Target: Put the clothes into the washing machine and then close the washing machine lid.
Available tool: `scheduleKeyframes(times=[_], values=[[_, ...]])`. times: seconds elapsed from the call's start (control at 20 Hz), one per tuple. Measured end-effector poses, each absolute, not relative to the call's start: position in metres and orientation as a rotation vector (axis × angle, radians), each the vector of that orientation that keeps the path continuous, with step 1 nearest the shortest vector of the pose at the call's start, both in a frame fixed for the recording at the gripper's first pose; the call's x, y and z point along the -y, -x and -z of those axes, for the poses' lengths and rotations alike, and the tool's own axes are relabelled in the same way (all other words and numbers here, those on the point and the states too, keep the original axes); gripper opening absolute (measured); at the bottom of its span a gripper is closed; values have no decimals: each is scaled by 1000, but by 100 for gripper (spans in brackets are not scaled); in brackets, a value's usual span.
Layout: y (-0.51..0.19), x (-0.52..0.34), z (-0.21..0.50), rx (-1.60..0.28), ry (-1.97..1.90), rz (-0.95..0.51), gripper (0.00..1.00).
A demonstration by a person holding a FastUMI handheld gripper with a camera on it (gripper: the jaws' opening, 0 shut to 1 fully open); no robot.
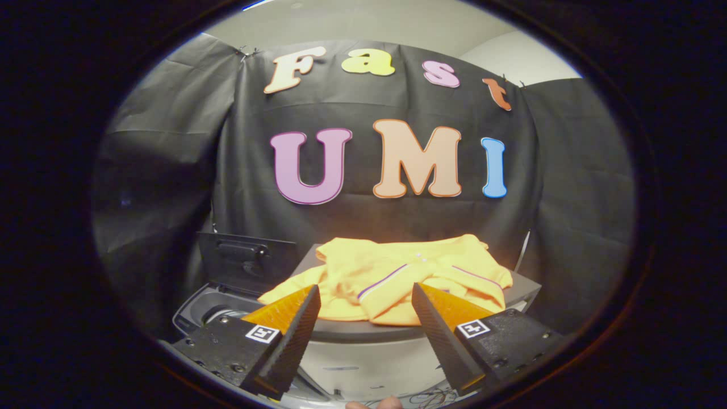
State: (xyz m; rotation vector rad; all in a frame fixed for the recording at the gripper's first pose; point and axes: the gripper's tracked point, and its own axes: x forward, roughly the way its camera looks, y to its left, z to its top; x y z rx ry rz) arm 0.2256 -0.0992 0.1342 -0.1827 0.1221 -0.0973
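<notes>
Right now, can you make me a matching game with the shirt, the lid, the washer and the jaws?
Things:
1. shirt
2. lid
3. washer
4. gripper, its jaws

States or places:
A. standing up, open
B. spread apart, holding nothing
C. yellow, crumpled on a grey box just ahead of the jaws
D. low, beside the grey box, under the raised lid

Pairs: 1-C, 2-A, 3-D, 4-B
</notes>
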Motion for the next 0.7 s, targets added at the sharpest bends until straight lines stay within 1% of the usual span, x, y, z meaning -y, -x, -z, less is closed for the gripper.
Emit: scheduleKeyframes(times=[0.25, 0.5, 0.7], values=[[-264, 136, -142, -180, 183, 132, 98], [-295, 164, -129, -321, 170, 161, 98], [-307, 168, -105, -481, 195, 134, 99]])
